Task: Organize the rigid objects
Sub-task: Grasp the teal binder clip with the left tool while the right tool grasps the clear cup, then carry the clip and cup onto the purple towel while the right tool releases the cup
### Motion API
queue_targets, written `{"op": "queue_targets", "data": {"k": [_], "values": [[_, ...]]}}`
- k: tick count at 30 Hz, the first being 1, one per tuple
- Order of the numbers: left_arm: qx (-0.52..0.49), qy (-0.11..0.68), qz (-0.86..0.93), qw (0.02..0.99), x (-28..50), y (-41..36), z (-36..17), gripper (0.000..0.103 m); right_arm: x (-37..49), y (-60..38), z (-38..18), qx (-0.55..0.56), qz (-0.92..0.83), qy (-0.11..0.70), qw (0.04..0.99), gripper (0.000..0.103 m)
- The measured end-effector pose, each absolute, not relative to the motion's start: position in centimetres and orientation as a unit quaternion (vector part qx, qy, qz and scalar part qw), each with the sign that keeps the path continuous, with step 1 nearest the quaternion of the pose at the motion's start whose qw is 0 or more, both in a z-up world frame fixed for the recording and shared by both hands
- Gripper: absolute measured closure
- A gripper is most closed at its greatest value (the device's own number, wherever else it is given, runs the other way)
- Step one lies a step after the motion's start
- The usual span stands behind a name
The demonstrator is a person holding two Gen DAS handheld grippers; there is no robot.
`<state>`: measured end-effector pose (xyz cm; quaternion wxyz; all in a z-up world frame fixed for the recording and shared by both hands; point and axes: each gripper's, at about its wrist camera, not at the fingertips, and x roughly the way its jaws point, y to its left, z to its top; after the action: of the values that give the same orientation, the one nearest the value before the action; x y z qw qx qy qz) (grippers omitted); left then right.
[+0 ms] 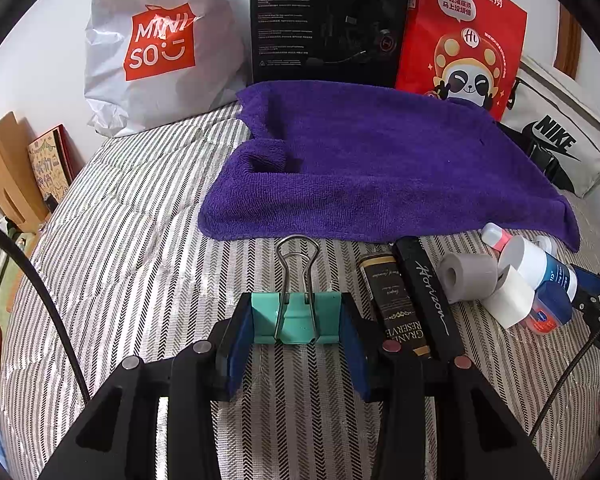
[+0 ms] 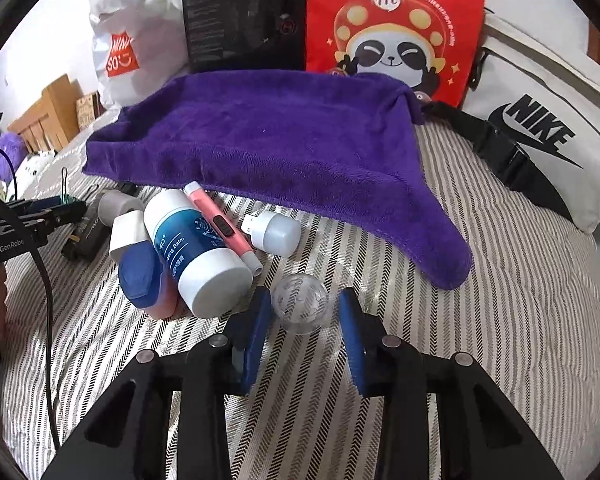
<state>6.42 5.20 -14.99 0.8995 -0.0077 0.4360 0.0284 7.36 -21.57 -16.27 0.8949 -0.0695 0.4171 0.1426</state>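
Between left claw (image 1: 296,320) pads | teal binder clip (image 1: 296,320) | silver wire handles

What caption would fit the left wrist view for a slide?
Left gripper shut on a teal binder clip above the striped bedcover, purple towel behind.

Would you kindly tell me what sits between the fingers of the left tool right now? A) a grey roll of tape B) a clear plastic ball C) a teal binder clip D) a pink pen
C: in the left wrist view the left tool has its blue pads pressed against both sides of the teal binder clip, whose wire handles point toward the purple towel.
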Motion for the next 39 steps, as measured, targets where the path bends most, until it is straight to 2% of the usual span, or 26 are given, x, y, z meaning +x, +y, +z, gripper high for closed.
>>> {"op": "queue_targets", "data": {"k": [11,13,14,27,39], "values": [[-0.004,0.436,0.030,0.900,6.4,5.1,-15.0,0.063,7.4,-21.6,-16.3,-0.067,0.144,0.417,0.895,0.067],[-0.003,0.436,0.030,0.900,6.4,5.0,-15.0,0.064,7.3,-21.4,-16.3,-0.070,0.143,0.416,0.895,0.070],[-0.006,0.436,0.029,0.900,6.4,5.1,-15.0,0.064,7.2,-21.3,-16.3,-0.073,0.145,0.415,0.895,0.077],[-0.039,0.437,0.020,0.898,5.4,6.6,-12.7,0.064,7.1,-22.8,-13.7,-0.063,0.140,0.424,0.893,0.077],[-0.059,0.412,0.009,0.909,6.7,7.5,-8.7,0.064,9.1,-23.5,-9.4,-0.050,0.143,0.390,0.908,0.077]]}}
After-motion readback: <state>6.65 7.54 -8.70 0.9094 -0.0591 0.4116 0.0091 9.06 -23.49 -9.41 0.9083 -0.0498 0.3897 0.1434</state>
